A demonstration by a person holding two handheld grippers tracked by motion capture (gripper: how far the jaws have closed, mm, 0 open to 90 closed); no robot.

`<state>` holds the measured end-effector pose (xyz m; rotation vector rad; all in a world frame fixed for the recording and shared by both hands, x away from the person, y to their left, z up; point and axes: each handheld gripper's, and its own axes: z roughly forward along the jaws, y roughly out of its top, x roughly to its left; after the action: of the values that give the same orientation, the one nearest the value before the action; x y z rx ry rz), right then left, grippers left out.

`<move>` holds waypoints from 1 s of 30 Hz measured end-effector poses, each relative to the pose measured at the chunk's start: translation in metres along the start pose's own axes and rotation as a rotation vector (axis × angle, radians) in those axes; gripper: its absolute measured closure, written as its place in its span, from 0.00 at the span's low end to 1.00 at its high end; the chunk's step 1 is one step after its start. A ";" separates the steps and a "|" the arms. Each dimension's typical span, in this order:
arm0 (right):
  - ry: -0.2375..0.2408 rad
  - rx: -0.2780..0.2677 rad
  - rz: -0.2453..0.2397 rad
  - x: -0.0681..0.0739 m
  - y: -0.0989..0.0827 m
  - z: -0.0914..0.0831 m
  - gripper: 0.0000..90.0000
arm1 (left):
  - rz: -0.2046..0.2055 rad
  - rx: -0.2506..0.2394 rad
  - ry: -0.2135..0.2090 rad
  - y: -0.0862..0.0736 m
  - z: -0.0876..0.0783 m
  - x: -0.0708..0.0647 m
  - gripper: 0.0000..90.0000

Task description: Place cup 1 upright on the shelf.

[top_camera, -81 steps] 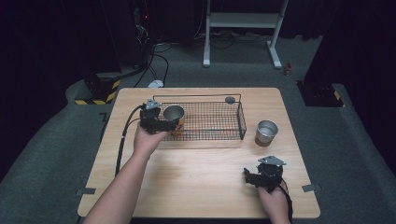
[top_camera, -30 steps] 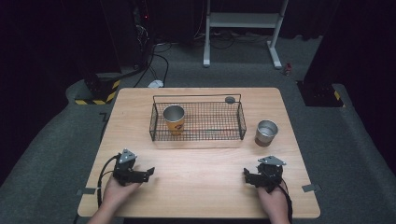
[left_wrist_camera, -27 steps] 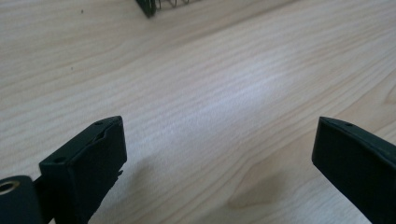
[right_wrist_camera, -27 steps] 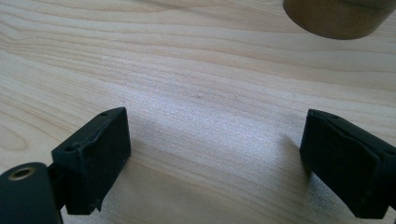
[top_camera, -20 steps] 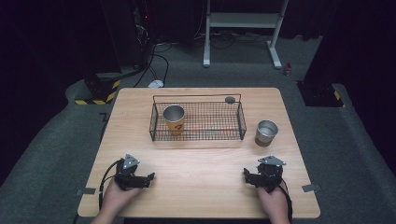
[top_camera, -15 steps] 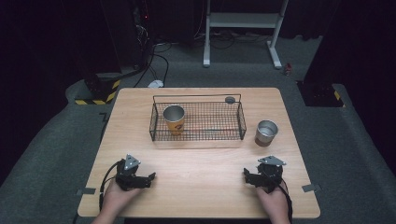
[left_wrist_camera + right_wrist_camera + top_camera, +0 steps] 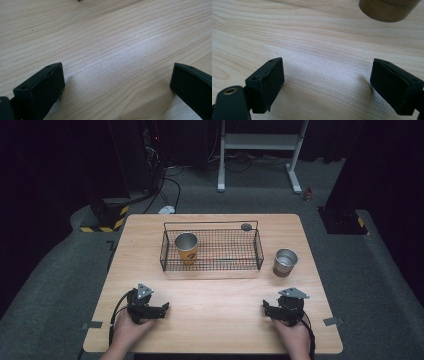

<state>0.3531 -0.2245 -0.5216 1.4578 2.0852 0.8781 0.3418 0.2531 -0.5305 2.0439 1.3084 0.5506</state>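
Note:
A black wire basket (image 7: pixel 250 251) stands at the middle back of the wooden table (image 7: pixel 215 295). Inside its left end an orange-and-yellow metal cup (image 7: pixel 186 247) stands upright. A brown metal cup (image 7: pixel 285 262) stands on the table just right of the basket, and its base (image 7: pixel 388 10) shows at the top of the right gripper view. My left gripper (image 7: pixel 147 306) rests open on the front left of the table, with bare wood between its jaws (image 7: pixel 116 82). At the front right my right gripper (image 7: pixel 282 306) lies open too, nothing between its jaws (image 7: pixel 327 80).
A small dark round spot (image 7: pixel 246 226) lies on the table behind the basket. Cables run from both grippers over the front edge. Bare wood stretches between the two grippers and up to the basket. Dark floor surrounds the table.
The left gripper let go of the orange cup in the basket and drew back to the front left, then shifted slightly right. The right gripper stayed put.

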 end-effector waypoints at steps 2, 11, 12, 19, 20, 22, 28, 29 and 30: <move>-0.004 -0.010 -0.010 0.000 0.000 -0.002 0.13 | -0.003 -0.001 0.000 0.000 0.000 0.000 0.00; 0.007 -0.046 0.016 -0.002 0.001 -0.007 0.16 | -0.017 -0.002 0.009 0.000 0.001 -0.002 0.00; 0.006 -0.047 0.011 -0.002 0.001 -0.008 0.16 | -0.015 -0.001 0.010 0.000 0.001 -0.001 0.00; 0.009 -0.060 0.010 -0.004 0.006 -0.010 0.14 | -0.018 0.001 0.015 0.000 0.000 -0.002 0.00; 0.004 -0.059 0.007 -0.004 0.006 -0.010 0.14 | -0.019 0.001 0.015 0.000 0.000 -0.002 0.00; -0.005 -0.059 0.016 -0.005 0.008 -0.009 0.14 | -0.018 0.001 0.015 0.000 0.000 -0.002 0.00; -0.040 -0.085 0.048 -0.008 0.018 -0.014 0.14 | -0.018 0.000 0.014 0.000 0.000 -0.002 0.00; -0.040 -0.087 0.053 -0.008 0.019 -0.015 0.14 | -0.018 -0.002 0.014 0.000 0.000 -0.002 0.00; -0.042 -0.088 0.061 -0.008 0.020 -0.016 0.14 | -0.018 0.000 0.013 0.000 0.000 -0.002 0.00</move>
<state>0.3586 -0.2308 -0.4960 1.4877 1.9560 0.9414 0.3415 0.2515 -0.5304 2.0304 1.3329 0.5562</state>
